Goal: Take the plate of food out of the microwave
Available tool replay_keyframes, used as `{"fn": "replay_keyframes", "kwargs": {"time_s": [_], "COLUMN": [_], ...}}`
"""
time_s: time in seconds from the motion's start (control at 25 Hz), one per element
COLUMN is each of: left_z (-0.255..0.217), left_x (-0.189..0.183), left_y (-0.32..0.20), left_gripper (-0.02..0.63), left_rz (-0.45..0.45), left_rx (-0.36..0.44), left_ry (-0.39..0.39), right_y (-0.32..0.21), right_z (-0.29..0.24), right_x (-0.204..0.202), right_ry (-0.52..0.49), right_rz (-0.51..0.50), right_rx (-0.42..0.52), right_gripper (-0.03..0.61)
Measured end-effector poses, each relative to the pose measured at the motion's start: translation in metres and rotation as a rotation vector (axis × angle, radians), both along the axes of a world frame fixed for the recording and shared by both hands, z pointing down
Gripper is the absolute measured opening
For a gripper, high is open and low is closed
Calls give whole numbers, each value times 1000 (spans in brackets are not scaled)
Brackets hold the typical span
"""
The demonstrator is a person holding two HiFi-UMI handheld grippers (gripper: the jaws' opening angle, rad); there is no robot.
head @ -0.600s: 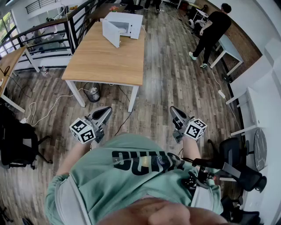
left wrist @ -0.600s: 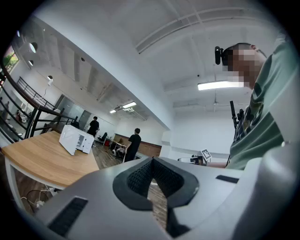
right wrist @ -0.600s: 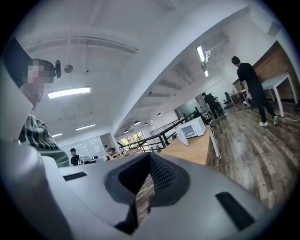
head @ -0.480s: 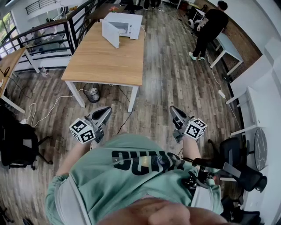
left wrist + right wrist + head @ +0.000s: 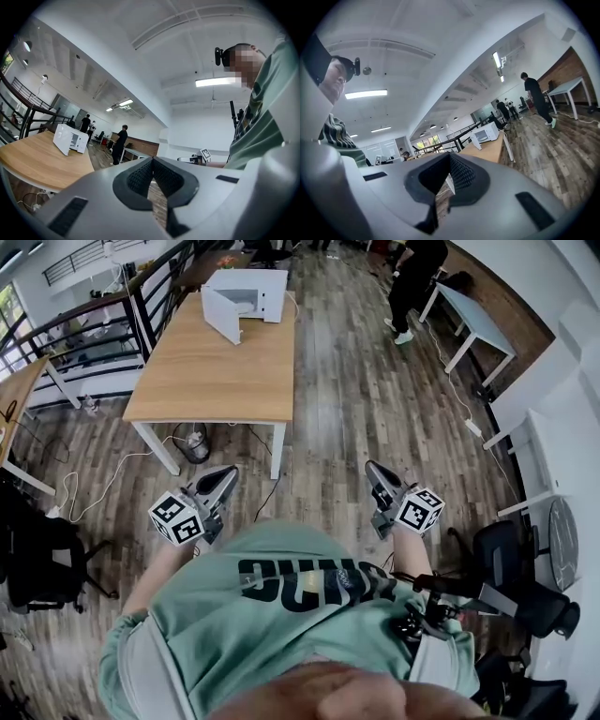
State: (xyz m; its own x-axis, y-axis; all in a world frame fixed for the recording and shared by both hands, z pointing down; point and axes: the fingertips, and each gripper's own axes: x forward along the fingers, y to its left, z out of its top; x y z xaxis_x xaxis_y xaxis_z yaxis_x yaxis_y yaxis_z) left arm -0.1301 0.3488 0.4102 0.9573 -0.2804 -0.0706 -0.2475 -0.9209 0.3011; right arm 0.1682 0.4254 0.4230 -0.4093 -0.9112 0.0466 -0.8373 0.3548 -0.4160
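A white microwave (image 5: 246, 292) stands at the far end of a long wooden table (image 5: 216, 371), its door (image 5: 218, 315) swung open to the left. It is too far away to show what is inside; no plate is visible. It also shows small in the left gripper view as the microwave (image 5: 70, 139) and in the right gripper view as the microwave (image 5: 486, 132). My left gripper (image 5: 228, 474) and right gripper (image 5: 373, 468) are held level in front of my chest, well short of the table. Both are shut with nothing in them, as seen at the left gripper (image 5: 151, 161) and right gripper (image 5: 449, 157).
A person in black (image 5: 412, 273) walks at the back right beside a white desk (image 5: 473, 320). Black office chairs stand at the left (image 5: 37, 554) and right (image 5: 516, 587). A black railing (image 5: 94, 324) runs behind the table. Cables (image 5: 94, 488) lie on the floor near the table legs.
The table and microwave have shifted slightly left and up in the head view. The person in black has walked left. Both grippers stay shut in nearly the same place.
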Motion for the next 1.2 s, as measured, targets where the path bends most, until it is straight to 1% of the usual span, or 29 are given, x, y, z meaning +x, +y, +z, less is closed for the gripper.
{"fn": "replay_keyframes", "kwargs": {"time_s": [0.2, 0.52, 0.64, 0.76, 0.96, 1.2], "left_z": [-3, -2, -2, -4, -4, 2], "left_x": [30, 89, 112, 126, 149, 170], "left_y": [8, 27, 36, 42, 51, 58], "left_gripper": [3, 4, 3, 3, 4, 3], "left_rz": [24, 61, 81, 98, 92, 106], "left_rx": [5, 5, 3, 5, -5, -25], "left_ry": [-7, -33, -41, -52, -66, -87], "right_y": [14, 44, 56, 65, 73, 72], "right_z": [4, 5, 9, 15, 17, 29], "right_x": [29, 73, 94, 108, 131, 146], "right_ry": [-3, -54, -67, -78, -93, -120], "right_rz": [36, 20, 43, 68, 64, 54], "right_rx": [3, 11, 19, 20, 18, -1], "right_gripper": [5, 5, 5, 6, 6, 6]}}
